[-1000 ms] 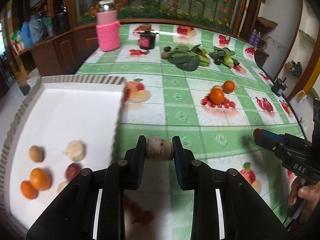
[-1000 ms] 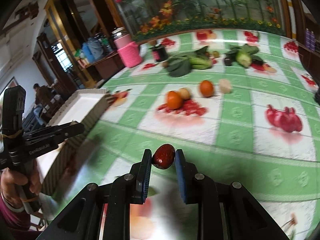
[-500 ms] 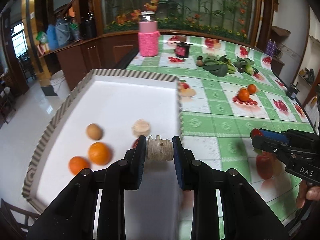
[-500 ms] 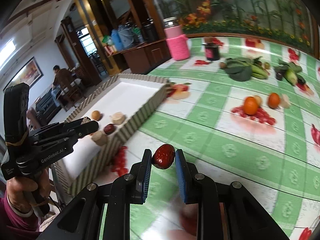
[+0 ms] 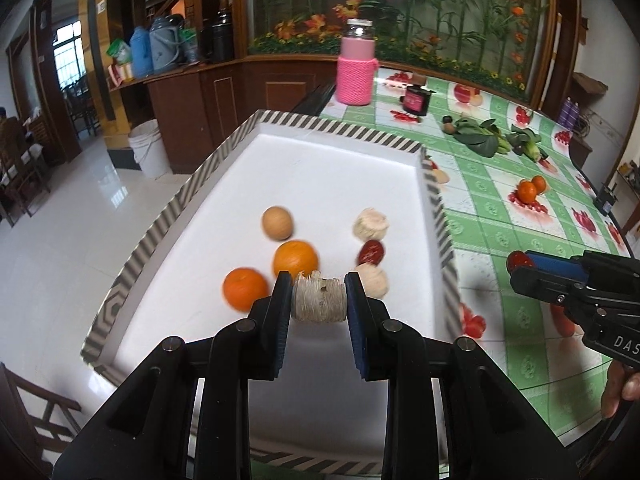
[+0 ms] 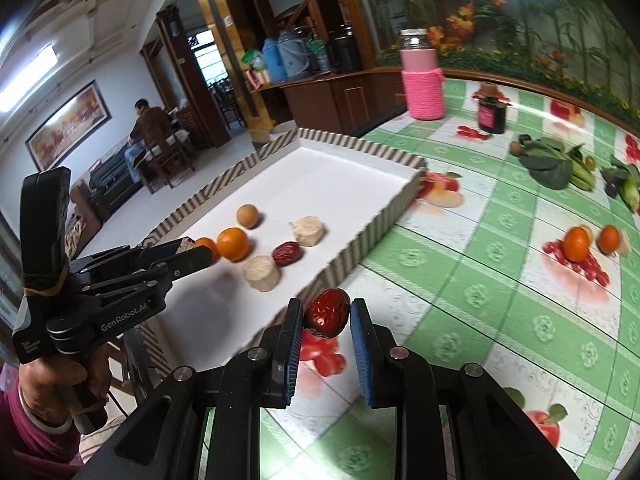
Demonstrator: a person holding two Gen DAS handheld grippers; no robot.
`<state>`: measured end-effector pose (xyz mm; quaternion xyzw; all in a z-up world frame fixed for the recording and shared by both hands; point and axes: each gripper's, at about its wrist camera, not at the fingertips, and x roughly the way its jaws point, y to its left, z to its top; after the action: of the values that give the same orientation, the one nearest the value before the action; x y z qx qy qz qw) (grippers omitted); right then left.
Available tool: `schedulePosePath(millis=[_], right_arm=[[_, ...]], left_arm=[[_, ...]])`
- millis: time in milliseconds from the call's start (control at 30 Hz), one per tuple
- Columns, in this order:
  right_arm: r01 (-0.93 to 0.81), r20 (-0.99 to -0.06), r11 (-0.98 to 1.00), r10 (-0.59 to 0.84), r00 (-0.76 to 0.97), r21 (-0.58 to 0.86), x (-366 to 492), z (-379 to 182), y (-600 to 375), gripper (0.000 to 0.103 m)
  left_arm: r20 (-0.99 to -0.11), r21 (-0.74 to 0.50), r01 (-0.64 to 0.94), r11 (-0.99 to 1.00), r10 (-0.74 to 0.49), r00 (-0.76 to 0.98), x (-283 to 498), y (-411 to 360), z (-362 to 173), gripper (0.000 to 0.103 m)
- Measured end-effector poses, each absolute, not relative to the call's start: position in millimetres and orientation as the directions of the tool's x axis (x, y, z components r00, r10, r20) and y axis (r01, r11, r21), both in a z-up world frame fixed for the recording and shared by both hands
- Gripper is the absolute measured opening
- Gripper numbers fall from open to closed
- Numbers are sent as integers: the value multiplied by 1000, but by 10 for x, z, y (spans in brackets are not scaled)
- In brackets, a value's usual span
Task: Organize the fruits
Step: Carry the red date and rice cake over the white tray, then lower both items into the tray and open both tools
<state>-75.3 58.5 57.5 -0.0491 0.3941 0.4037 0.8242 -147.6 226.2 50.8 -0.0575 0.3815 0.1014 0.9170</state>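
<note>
A: What's changed in the last second?

B: Both pairs of tongs have swung from over the green desk toward the white tray (image 5: 224,152) at the desk's left edge. The left tongs (image 5: 319,300) now hang above the tray floor, near its front end; a second ago they were over the cloth. So both loads look about ready to drop.

A: What are they carrying?

B: The left tongs are clamped on a pale ridged cylinder (image 5: 318,301), pinched end to end. The right tongs (image 6: 326,314) are closed on a red date (image 6: 328,313), just outside the tray's right wall, not yet over it.

A: And the fruit already sorted?

B: Two oranges (image 5: 295,258), a brown round fruit (image 5: 277,222), two pale pieces and another date (image 5: 370,252) sit in the tray's front half. Two more oranges (image 6: 576,244) wait toward the desk's right side.
</note>
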Motion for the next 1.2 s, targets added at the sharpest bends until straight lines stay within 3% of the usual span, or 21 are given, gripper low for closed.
schedulePosePath(millis=[1200], right_arm=[[-838, -795, 524, 567, 213, 149, -889, 237, 1684, 23]], left_arm=[[-767, -38, -285, 958, 155, 623, -1325, 2714, 223, 26]])
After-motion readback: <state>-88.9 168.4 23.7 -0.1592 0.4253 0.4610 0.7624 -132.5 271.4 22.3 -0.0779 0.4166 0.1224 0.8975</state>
